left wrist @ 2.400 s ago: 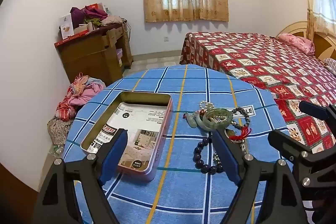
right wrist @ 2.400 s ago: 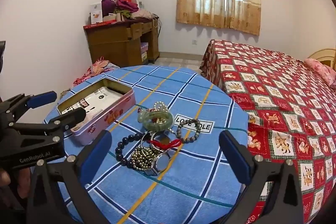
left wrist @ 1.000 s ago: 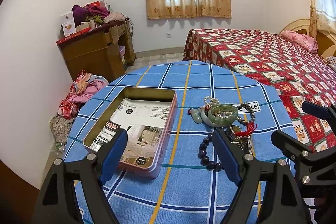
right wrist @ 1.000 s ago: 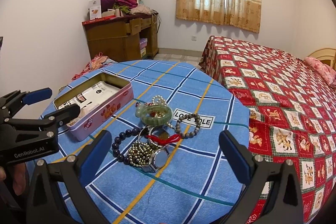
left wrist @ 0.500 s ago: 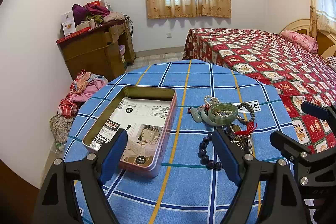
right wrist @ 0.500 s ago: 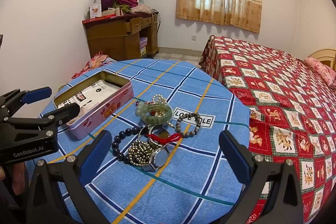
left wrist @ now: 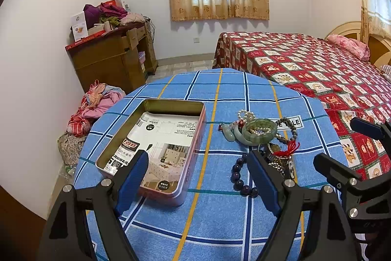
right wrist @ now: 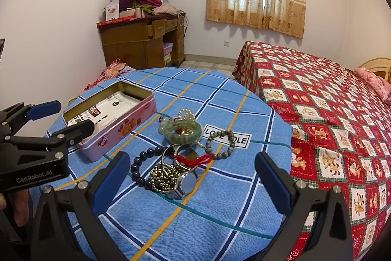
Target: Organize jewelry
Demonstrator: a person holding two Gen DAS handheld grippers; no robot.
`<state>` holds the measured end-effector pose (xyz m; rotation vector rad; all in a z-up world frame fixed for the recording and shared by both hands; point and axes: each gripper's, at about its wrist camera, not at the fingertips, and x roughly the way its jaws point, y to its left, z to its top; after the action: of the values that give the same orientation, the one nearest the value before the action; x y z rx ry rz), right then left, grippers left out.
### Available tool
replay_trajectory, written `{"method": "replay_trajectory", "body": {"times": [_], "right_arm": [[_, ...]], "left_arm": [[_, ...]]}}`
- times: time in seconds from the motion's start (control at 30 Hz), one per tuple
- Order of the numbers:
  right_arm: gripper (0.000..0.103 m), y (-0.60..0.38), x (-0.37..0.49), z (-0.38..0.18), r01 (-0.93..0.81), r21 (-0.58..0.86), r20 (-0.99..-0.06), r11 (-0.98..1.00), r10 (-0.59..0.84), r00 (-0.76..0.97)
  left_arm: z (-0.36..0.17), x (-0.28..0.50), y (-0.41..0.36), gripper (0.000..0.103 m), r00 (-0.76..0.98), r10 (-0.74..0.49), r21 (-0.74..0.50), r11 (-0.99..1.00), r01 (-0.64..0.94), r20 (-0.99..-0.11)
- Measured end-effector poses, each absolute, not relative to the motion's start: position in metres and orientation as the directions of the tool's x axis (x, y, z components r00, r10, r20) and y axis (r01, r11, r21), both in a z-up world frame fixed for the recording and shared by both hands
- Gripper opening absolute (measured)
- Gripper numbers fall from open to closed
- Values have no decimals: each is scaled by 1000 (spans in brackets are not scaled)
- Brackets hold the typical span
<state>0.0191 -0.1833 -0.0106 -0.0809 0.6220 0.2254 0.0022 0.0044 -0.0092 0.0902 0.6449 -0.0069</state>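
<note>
A heap of jewelry lies on the blue checked tablecloth (right wrist: 220, 212): a green jade bangle (right wrist: 183, 131), a dark bead bracelet (right wrist: 144, 163), a grey bead bracelet (right wrist: 220, 144), a red cord (right wrist: 193, 159), small gold beads (right wrist: 162, 177) and a wristwatch (right wrist: 187, 184). An open pink tin (right wrist: 117, 129) with a printed paper inside stands left of the heap. My left gripper (left wrist: 195, 177) is open and empty, above the tin's near right corner (left wrist: 171, 197). My right gripper (right wrist: 190, 185) is open and empty, just in front of the heap.
The round table's edge drops off close on all sides. A bed with a red patterned cover (right wrist: 330, 102) stands to the right. A wooden desk with clutter (right wrist: 144, 40) and a pile of clothes (left wrist: 95, 102) are at the back left.
Both grippers have drawn back slightly and risen a little, so the table looks marginally farther away. The jewelry and tin have not moved.
</note>
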Motion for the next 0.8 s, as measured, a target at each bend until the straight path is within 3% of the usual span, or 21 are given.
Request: {"method": "replay_trajectory", "body": {"times": [0.8], "right_arm": [[101,-190,29,-32,-213,-11,-630,977,159,761]], "left_arm": [[-35,14,10,83,765,28,71,997,23,-643]]}}
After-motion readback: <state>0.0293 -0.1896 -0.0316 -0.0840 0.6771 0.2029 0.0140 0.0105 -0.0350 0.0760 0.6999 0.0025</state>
